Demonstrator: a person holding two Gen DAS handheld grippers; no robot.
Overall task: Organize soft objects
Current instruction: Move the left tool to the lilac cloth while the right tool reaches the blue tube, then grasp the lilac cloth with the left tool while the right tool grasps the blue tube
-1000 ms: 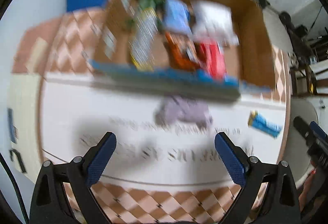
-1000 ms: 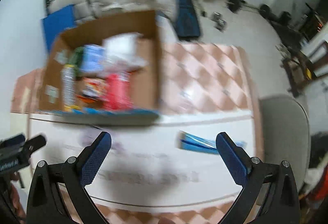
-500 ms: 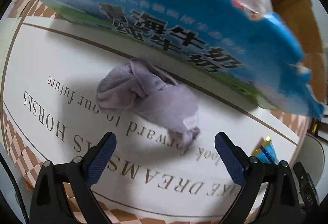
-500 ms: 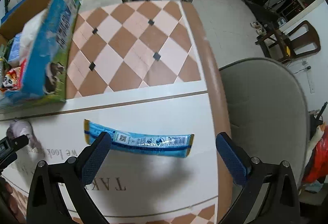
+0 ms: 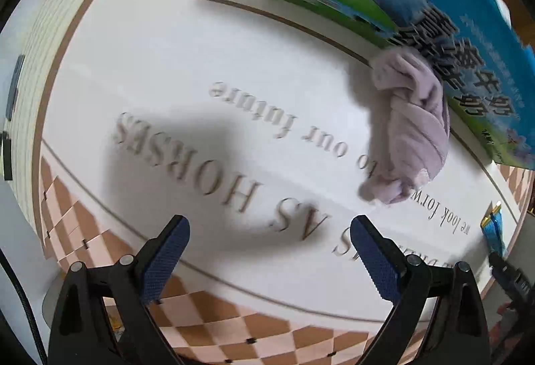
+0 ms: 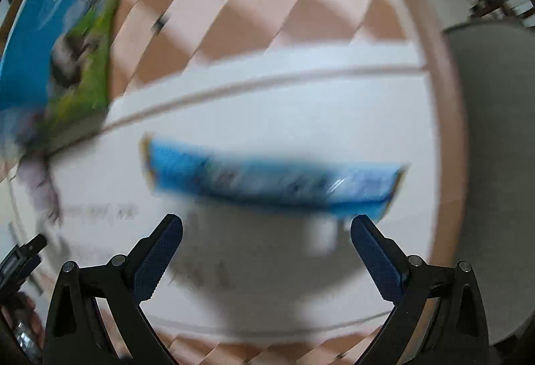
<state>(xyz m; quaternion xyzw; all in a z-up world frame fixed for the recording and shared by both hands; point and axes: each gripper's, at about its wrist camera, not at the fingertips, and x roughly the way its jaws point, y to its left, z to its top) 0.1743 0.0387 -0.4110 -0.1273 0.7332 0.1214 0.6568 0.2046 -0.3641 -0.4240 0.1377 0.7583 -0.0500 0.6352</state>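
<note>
A crumpled lilac cloth (image 5: 414,127) lies on the white lettered table mat (image 5: 200,64), against the blue and green box (image 5: 434,7). My left gripper (image 5: 267,248) is open and empty, low over the mat, with the cloth ahead to its right. A long blue snack packet (image 6: 271,181) lies on the mat just ahead of my right gripper (image 6: 267,244), which is open and empty. The packet's end also shows in the left wrist view (image 5: 495,228). The cloth appears blurred at the left of the right wrist view (image 6: 40,184).
The box side (image 6: 57,27) stands at the left in the right wrist view. The checkered tablecloth (image 6: 254,7) lies beyond the mat. A grey chair (image 6: 491,164) stands past the table's right edge. The other gripper's tip (image 5: 511,274) shows at lower right.
My left gripper has swung left and lower, so the cloth now sits to its right. My right gripper has moved down close to the blue packet. Both stay open.
</note>
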